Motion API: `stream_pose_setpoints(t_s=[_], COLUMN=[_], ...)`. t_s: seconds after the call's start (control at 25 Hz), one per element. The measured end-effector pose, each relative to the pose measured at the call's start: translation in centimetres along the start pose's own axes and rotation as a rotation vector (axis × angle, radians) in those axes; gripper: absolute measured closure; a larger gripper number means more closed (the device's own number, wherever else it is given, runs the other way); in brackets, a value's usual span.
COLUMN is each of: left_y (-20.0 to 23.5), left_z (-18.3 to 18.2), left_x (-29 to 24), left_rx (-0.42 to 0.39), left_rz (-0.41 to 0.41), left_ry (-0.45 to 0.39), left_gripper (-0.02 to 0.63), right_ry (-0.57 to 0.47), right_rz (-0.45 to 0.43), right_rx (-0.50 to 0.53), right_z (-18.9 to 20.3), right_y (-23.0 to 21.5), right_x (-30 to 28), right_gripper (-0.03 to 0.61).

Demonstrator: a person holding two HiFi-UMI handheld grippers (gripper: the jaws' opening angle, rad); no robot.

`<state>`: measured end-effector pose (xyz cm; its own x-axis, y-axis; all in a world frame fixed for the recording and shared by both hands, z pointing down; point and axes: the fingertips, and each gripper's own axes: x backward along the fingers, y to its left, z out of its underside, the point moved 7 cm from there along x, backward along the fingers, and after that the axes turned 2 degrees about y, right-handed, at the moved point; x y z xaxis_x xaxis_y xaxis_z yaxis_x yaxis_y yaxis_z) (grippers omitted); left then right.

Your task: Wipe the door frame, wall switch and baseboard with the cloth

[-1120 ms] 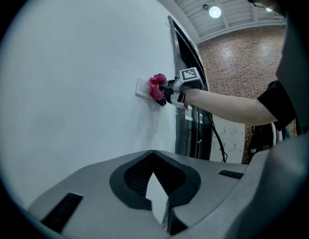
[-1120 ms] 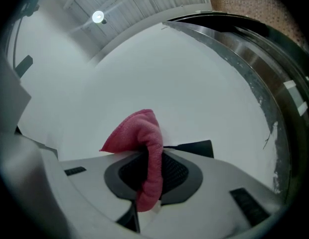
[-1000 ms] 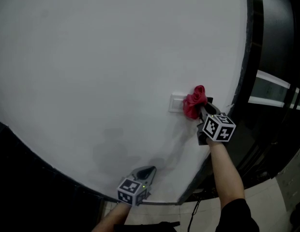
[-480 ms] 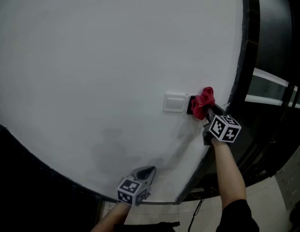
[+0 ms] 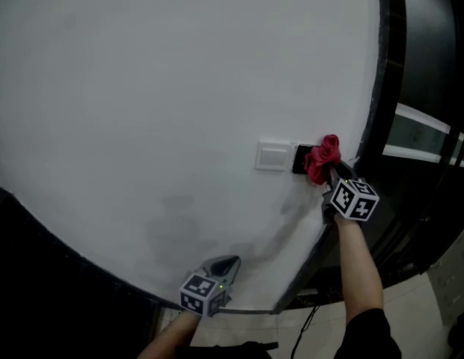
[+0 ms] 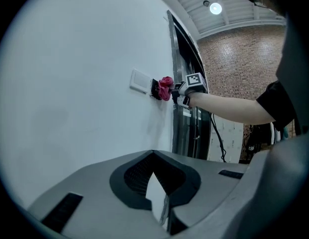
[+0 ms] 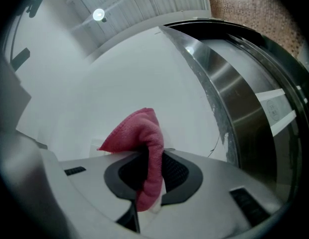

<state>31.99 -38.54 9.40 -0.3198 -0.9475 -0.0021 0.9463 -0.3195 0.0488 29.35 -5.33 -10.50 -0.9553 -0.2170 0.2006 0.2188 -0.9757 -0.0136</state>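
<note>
A red cloth [image 5: 322, 159] is pinched in my right gripper [image 5: 331, 170], which is shut on it and presses it against the white wall. The cloth lies over a small black plate [image 5: 300, 159], just right of the white wall switch [image 5: 273, 156] and close to the dark door frame [image 5: 383, 88]. In the right gripper view the cloth [image 7: 144, 148] folds down between the jaws, with the steel-edged door frame [image 7: 229, 98] to its right. My left gripper [image 5: 233, 261] hangs low by the wall, shut and holding nothing. The left gripper view shows the switch [image 6: 141, 81] and cloth [image 6: 166, 87] ahead.
A dark band [image 5: 60, 260] runs along the wall's lower edge. Beyond the door frame are glass panels with pale strips [image 5: 426, 137], a brick wall [image 6: 234, 59] and a hanging black cable [image 6: 214, 133]. Pale floor tiles [image 5: 419, 313] show at the bottom right.
My right gripper slid the cloth to the right, off the white switch and onto the black plate near the door frame. The left gripper stayed in place.
</note>
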Motion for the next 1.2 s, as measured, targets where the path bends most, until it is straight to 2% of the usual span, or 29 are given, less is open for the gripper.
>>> stream_pose_setpoints(t_s=[0.16,0.32,0.52,0.68,0.88,1.04,1.2], left_y=[0.5,1.1,2.4,4.3,5.8,6.3,6.5], left_z=[-0.2,-0.3,-1.0,-1.6,-1.4,-0.2,0.1], left_x=[0.7,0.9,2.0,3.2,5.1,6.1,6.0], left_rx=[-0.005,-0.001,0.023,0.041,0.084,0.112,0.124], left_rz=[-0.037,-0.041,-0.069,-0.105,-0.143,-0.163,-0.164], left_ry=[-0.019,-0.018,-0.059,-0.111,-0.18,-0.169,-0.159], left_gripper=[0.62,0.62,0.62,0.62,0.621,0.62,0.62], right_ry=[0.026,0.039,0.022,0.016,0.032,0.059,0.073], right_rz=[0.042,0.086,0.131,0.111,0.032,-0.003,-0.025], right_rx=[-0.001,-0.008,-0.049,-0.084,-0.091,-0.116,-0.104], right_z=[0.3,1.1,3.4,7.4,11.7,13.6,13.8], right_y=[-1.0,-2.0,-2.3,-1.7,1.0,3.1,4.1], right_x=[0.5,1.7,6.0,9.4,12.8,14.7,14.3], right_gripper=[0.517,0.518,0.518,0.518,0.518,0.518,0.518])
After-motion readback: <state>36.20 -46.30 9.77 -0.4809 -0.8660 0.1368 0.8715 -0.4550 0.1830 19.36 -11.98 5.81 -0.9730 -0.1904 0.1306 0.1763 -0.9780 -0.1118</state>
